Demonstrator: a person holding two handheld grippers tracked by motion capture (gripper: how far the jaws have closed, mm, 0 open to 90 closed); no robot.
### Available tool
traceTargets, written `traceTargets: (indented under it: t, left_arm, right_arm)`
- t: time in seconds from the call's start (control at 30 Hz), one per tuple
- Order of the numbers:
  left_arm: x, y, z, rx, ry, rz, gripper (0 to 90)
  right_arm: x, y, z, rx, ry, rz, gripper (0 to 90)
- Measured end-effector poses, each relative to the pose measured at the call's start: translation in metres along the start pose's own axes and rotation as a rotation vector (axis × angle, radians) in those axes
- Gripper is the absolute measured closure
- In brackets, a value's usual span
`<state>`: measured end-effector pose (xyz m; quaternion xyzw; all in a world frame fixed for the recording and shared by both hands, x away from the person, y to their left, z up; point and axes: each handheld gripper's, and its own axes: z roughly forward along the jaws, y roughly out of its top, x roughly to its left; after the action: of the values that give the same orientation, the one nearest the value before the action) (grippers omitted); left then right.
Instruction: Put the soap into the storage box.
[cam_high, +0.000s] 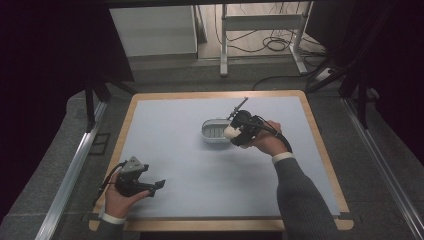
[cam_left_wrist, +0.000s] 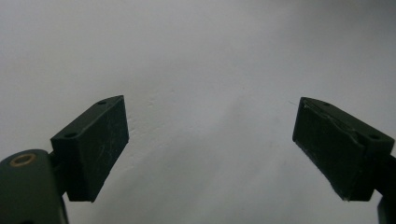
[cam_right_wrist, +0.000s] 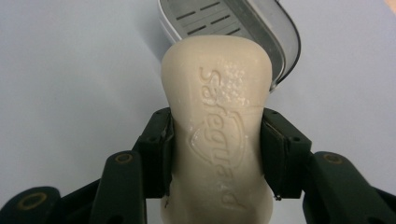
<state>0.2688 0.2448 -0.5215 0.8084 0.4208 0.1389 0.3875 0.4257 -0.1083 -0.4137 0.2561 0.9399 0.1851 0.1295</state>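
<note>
Above the worktop, high view: soap dish sits a bit right of the mat's centre, use it as the landmark. Right gripper is at the dish's right end, held by the right hand, sleeve running back to the near edge. Pale soap bar sits at the gripper's tip, touching or just over the dish's right rim; can't tell which from here. Left gripper is well apart from the dish, near-left of it by the worktop's front edge, in the left hand, grey plate on top, nothing near its tip.

Left gripper view: the 2 fingers stand wide apart, nothing between them, bare grey worktop beyond. Dish not in frame.

Right gripper view: fingers are clamped on the soap bar, 1 pad on each long side, about mid-length of the bar. Bar is cream, embossed lettering facing the camera, pinched in slightly where the pads press. Its far end overlaps the soap dish, which lies just beyond: metal rim, slotted insert visible. Whether the bar's far end touches the dish I can't tell.
</note>
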Motion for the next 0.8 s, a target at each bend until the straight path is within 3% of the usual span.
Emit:
traceTargets:
  t: [0.37,0.8]
  left_arm:
    - [0.000,0.000,-0.001,0.000,-0.004,0.005,11.1]
    - [0.000,0.000,0.000,0.005,-0.006,0.009,11.1]
  right_arm:
    - [-0.007,0.023,0.009,0.001,-0.015,-0.048,49.3]
    - [-0.018,0.041,0.030,0.015,0.014,-0.082,49.3]
